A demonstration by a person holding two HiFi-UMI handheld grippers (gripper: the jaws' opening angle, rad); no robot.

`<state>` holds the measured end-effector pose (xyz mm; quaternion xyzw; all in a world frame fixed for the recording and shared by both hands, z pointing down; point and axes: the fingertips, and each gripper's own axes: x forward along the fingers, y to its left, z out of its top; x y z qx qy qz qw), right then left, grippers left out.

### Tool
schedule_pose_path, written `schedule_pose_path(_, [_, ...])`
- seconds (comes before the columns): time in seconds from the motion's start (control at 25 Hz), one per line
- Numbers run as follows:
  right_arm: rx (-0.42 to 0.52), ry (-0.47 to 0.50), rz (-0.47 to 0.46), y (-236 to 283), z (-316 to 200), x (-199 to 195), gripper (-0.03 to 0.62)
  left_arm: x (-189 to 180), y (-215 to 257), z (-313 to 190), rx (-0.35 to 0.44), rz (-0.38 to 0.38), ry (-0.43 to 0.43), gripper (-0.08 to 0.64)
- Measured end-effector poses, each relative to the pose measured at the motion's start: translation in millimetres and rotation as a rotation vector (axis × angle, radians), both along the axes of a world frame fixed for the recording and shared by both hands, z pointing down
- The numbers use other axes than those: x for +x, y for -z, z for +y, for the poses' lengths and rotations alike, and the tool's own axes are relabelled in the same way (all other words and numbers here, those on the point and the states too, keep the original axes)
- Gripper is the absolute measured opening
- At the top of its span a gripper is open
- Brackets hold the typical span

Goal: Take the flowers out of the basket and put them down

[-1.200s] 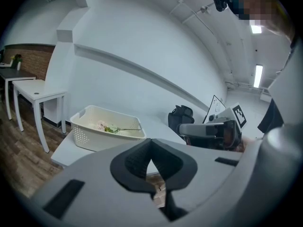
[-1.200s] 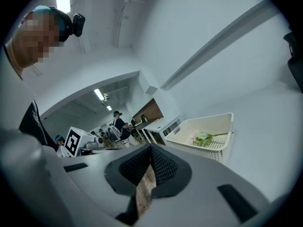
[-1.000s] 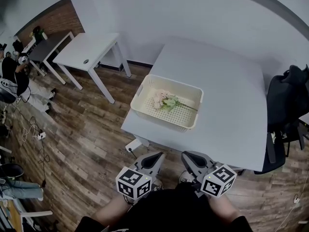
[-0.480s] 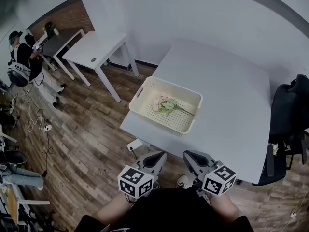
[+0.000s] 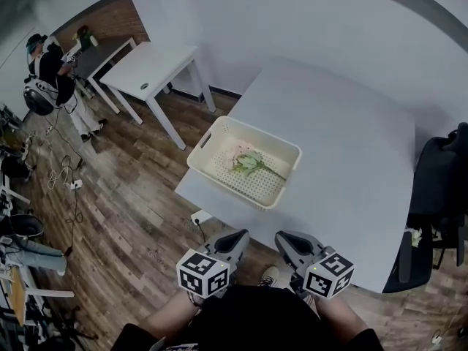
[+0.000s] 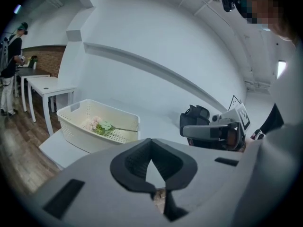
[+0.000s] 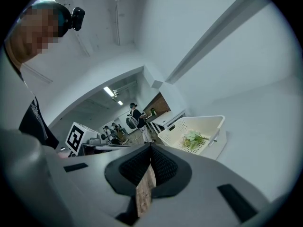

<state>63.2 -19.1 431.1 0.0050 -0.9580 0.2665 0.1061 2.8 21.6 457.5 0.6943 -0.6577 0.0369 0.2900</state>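
A cream perforated basket (image 5: 276,194) stands at the near left corner of the grey table (image 5: 351,145). A small bunch of pale pink flowers with green leaves (image 5: 247,161) lies on the basket's floor; it also shows as flowers (image 6: 97,125) and flowers (image 7: 193,139) in the gripper views. Both grippers hang close to my body, short of the table's front edge and well apart from the basket. My left gripper (image 5: 237,235) has its jaws together with nothing between them. My right gripper (image 5: 282,236) is likewise shut and empty.
A white side table (image 5: 150,64) and a dark desk (image 5: 99,48) stand on the wooden floor to the left, where a person (image 5: 47,75) stands. A black chair (image 5: 439,189) sits off the table's right edge. Cables (image 5: 62,189) lie on the floor.
The head view has swung a little, so the basket and side table sit slightly differently in frame. Both grippers stay low, shut and empty. The person at the back has shifted.
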Motion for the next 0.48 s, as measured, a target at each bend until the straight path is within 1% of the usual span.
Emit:
schedule_pose_path(0.24, [-0.007, 0.013, 0.000, -6.7, -21.5, 11.4, 0.023, 14.0, -3.8, -21.6, -0.010, -0.009, 0.011, 0.006])
schedule_pose_path(0.48, [0.018, 0.019, -0.009, -4.8, -29.0, 11.3, 0.023, 18.2, -3.2, -29.1, -0.018, -0.021, 0.010, 0.006])
